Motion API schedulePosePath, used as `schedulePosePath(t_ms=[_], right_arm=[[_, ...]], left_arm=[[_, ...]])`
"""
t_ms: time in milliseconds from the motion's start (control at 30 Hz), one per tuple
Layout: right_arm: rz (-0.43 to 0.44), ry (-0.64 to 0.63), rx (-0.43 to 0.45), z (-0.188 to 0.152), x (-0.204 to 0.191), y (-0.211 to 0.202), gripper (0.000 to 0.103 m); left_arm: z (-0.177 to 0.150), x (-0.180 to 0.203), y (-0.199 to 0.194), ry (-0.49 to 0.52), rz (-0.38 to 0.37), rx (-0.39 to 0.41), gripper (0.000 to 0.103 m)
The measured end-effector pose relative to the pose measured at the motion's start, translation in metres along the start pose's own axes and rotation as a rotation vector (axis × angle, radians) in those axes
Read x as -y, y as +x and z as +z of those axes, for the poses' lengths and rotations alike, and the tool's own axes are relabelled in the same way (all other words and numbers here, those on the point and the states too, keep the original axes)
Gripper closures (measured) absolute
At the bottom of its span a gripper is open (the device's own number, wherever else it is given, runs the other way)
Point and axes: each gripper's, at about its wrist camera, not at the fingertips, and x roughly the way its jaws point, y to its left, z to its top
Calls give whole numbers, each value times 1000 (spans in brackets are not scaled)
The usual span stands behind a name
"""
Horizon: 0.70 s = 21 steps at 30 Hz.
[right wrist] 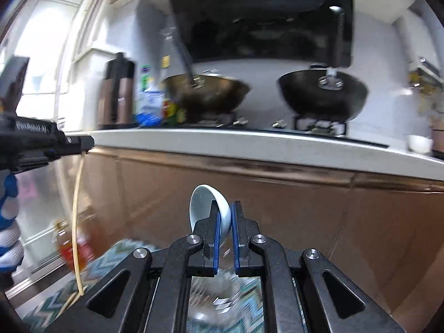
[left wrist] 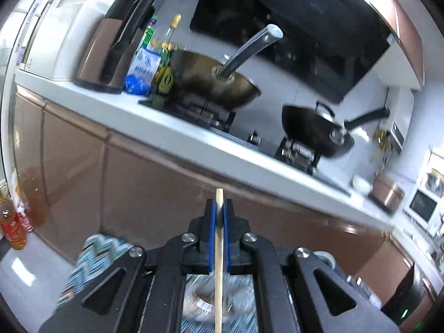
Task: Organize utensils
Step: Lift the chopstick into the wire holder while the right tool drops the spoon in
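chopstick (left wrist: 219,238) clamped upright in left claw (left wrist: 219,208)

The chopstick (left wrist: 219,249) looks like pale, matt wood. The small bowl (right wrist: 206,208) is glossy white ceramic. The wok (left wrist: 213,83) in the upper middle is dull brownish metal with a shiny steel handle. The cabinet doors (right wrist: 277,208) are glossy brown; the countertop (right wrist: 249,141) is smooth white.
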Motion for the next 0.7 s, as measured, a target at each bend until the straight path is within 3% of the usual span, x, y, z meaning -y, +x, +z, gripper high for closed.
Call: schedulePosePath(t_ms=[267,533,600,700], right_arm=[[-164,22,40,-38,11,59,96],[-183,33,-2,-81,11,87,92],[-160,35,-12,-87,8,84,89],[-148,29,-2,-87,4,77,75]], left_arm=[[-40,18,65,33,107,144,98],[-90,12,95,114,166,149,96],[-97,9,94,123,160,129,90],[-98,9,86,140,158,118,76]])
